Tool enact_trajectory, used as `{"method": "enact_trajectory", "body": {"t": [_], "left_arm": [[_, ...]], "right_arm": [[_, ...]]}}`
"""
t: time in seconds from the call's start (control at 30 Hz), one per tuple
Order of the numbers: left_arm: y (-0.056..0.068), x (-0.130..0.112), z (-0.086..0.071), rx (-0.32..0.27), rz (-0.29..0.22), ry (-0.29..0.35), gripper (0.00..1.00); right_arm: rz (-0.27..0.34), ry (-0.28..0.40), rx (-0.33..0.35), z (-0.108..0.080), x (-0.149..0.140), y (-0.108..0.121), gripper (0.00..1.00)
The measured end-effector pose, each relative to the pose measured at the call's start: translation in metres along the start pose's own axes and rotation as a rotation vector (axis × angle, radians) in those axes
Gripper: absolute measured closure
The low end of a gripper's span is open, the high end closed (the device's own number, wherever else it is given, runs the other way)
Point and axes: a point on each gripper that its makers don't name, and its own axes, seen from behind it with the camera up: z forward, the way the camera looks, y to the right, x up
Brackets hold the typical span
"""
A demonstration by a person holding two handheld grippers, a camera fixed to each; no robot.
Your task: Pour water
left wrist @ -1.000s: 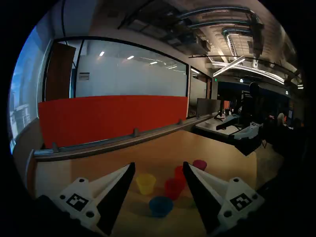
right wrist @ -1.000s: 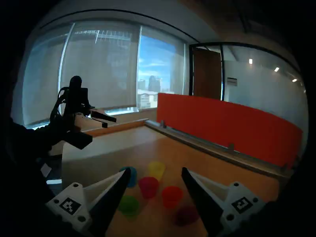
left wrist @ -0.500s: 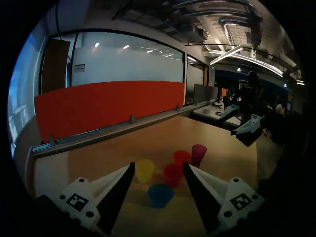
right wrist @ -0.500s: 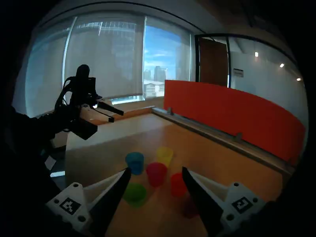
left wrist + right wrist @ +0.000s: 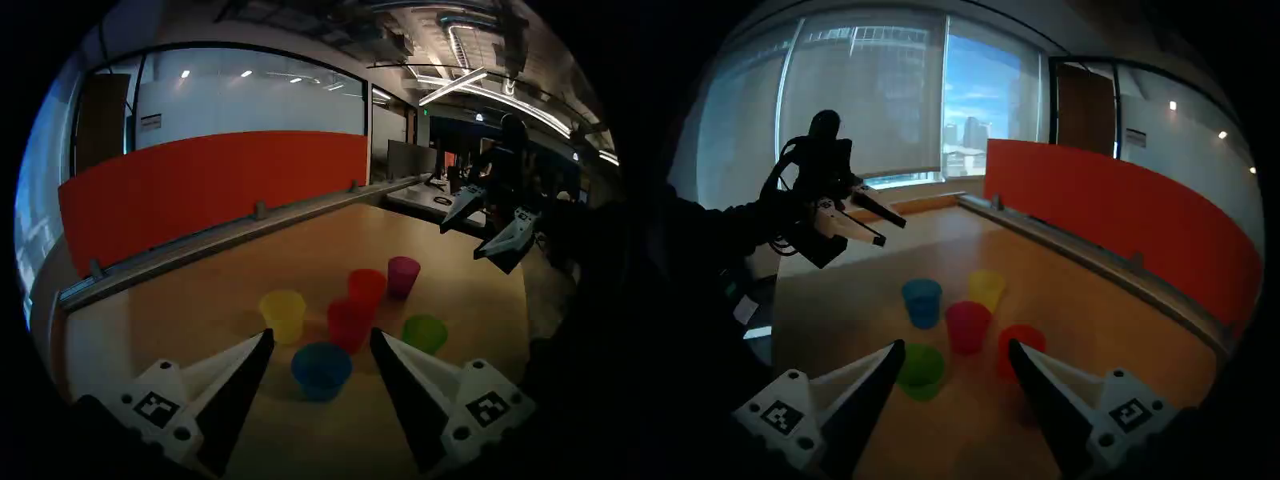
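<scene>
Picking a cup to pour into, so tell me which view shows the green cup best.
The right gripper view: the green cup sits close to the camera, large and well lit, with its open top facing the lens. The left gripper view shows the same cup farther off, smaller and dimmer, though whole.

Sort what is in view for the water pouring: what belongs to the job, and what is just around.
For the job: blue cup, yellow cup, near red cup, far red cup, purple cup, green cup; left gripper and right gripper, fingers open, holding nothing.

Just around: table, orange partition, window.
</scene>
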Motion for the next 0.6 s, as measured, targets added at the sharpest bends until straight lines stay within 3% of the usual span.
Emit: {"method": "enact_trajectory", "body": {"t": [0.37, 0.6], "left_arm": [[0.008, -0.026, 0.016, -0.019, 0.011, -0.053, 0.11], [0.005, -0.037, 0.021, -0.014, 0.009, -0.074, 0.11]], "right_arm": [[-0.001, -0.043, 0.022, 0.010, -0.024, -0.003, 0.00], [-0.006, -0.062, 0.035, 0.015, -0.035, -0.005, 0.00]]}}
